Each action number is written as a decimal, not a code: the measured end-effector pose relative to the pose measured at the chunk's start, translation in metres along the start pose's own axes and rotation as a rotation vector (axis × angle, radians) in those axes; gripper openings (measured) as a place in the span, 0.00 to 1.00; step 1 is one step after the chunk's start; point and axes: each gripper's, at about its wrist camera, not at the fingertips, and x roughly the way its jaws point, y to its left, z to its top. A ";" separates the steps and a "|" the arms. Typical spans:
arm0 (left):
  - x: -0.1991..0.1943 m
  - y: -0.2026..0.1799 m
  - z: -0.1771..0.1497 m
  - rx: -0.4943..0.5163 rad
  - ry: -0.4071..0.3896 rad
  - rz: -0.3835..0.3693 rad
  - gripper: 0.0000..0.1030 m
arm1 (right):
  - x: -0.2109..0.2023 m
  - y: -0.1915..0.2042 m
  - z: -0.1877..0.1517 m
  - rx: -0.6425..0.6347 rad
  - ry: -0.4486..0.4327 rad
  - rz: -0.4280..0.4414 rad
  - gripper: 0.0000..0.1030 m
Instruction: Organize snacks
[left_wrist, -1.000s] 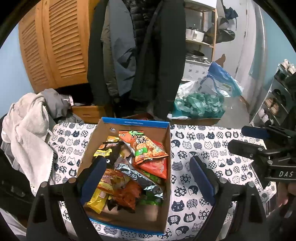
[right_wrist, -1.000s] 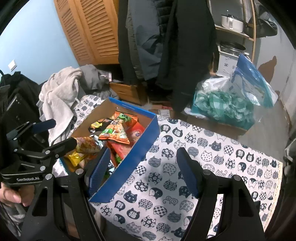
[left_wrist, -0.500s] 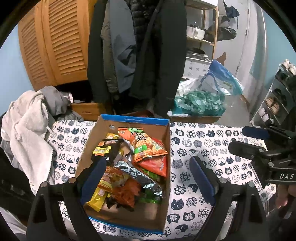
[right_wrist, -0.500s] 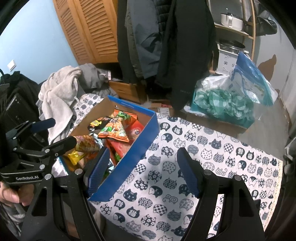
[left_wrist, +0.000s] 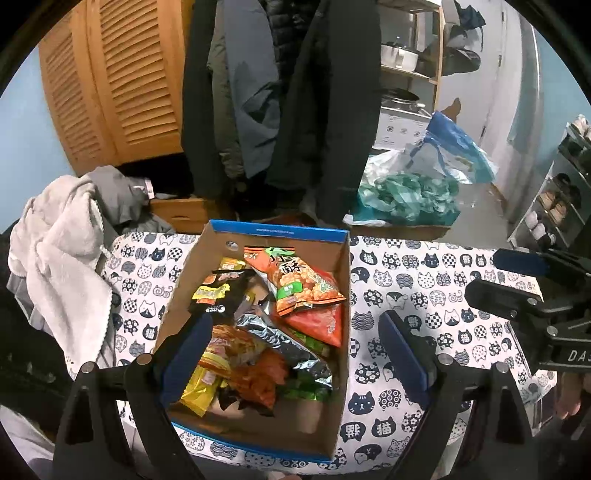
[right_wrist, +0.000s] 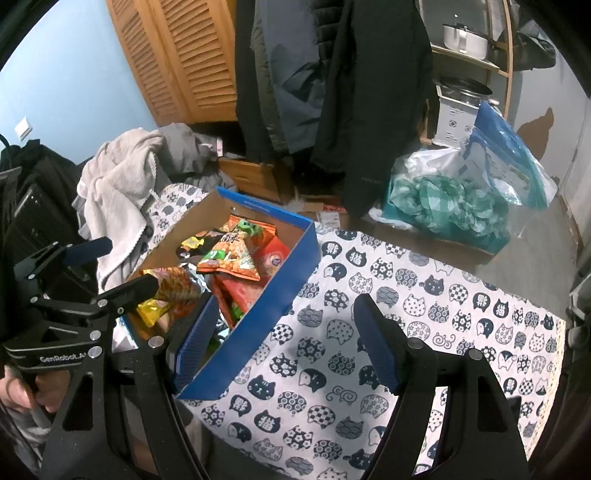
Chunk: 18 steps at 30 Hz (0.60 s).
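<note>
A blue-edged cardboard box (left_wrist: 255, 230) (right_wrist: 280, 291) lies on the cat-print tablecloth (left_wrist: 424, 291) (right_wrist: 369, 354), filled with several snack packets. An orange and green packet (left_wrist: 299, 278) (right_wrist: 231, 254) lies on top, with a red one (left_wrist: 321, 323) under it. Yellow and silver packets (left_wrist: 201, 387) crowd the near end. My left gripper (left_wrist: 293, 354) hovers open above the box's near half, holding nothing. My right gripper (right_wrist: 284, 343) stands open over the box's right wall and the cloth, also holding nothing. Each gripper shows in the other's view, the left gripper (right_wrist: 107, 269) beside the box and the right gripper (left_wrist: 517, 280) over the cloth.
A pale towel and grey clothes (left_wrist: 62, 251) are heaped left of the box. Dark coats (left_wrist: 280, 96) hang behind the table, beside louvred wooden doors (left_wrist: 122, 81). A blue plastic bag with green fabric (left_wrist: 410, 192) sits on the floor beyond, and a shoe rack (left_wrist: 561, 192) stands at the right.
</note>
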 end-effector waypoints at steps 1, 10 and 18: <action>0.001 0.001 0.000 -0.004 0.002 -0.002 0.90 | 0.000 0.001 -0.001 -0.001 0.001 0.000 0.73; 0.000 0.000 -0.001 0.003 -0.004 -0.012 0.90 | 0.001 0.001 -0.001 -0.002 0.006 0.000 0.74; 0.001 -0.002 -0.003 -0.001 0.006 -0.029 0.90 | 0.001 0.001 -0.002 -0.001 0.009 0.000 0.74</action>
